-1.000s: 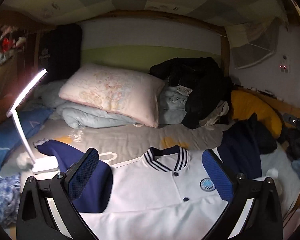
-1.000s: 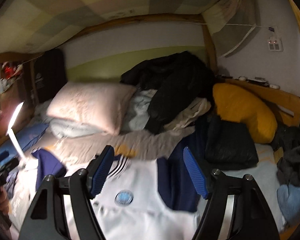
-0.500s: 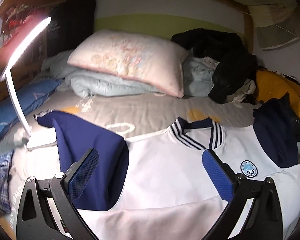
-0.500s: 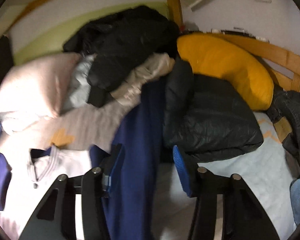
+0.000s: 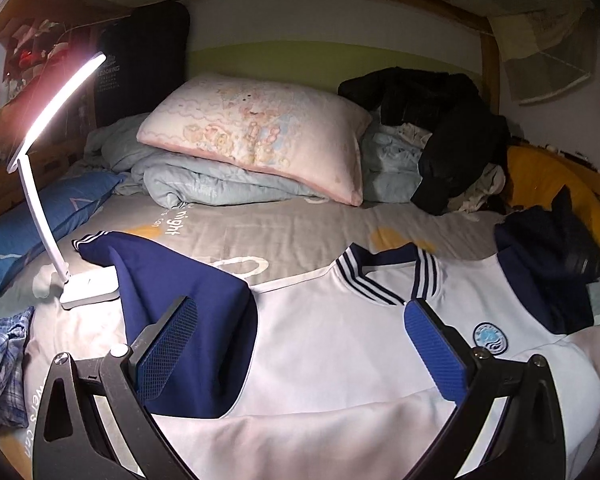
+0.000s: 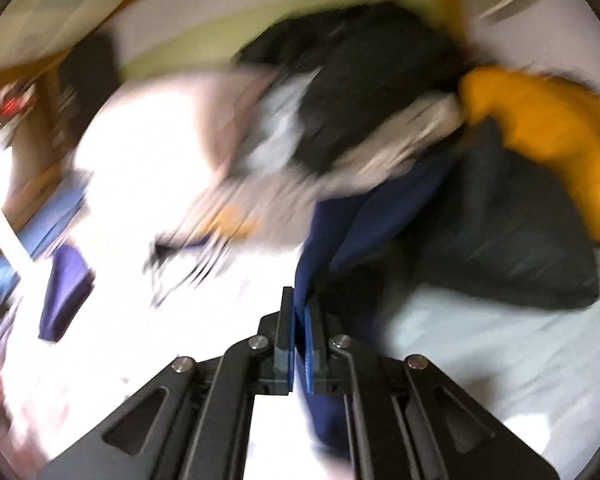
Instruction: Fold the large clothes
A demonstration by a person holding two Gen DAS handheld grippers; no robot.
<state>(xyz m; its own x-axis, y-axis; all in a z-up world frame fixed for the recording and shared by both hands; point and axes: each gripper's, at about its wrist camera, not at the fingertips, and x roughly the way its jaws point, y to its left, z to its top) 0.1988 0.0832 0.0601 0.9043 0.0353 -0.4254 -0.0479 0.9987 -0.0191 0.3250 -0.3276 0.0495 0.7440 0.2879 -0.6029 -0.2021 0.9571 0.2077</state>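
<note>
Jacket [image 5: 340,344] sleeve [image 6: 320,240] newly clamped in right gripper [image 6: 298,320].

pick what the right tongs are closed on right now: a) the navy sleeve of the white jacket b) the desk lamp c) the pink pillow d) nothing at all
a: in the right wrist view the right tongs are pinched together with the navy sleeve of the white jacket caught between the pads, far from the pillow and lamp.

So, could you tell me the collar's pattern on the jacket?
White collar with navy stripes; left wrist view.
</note>
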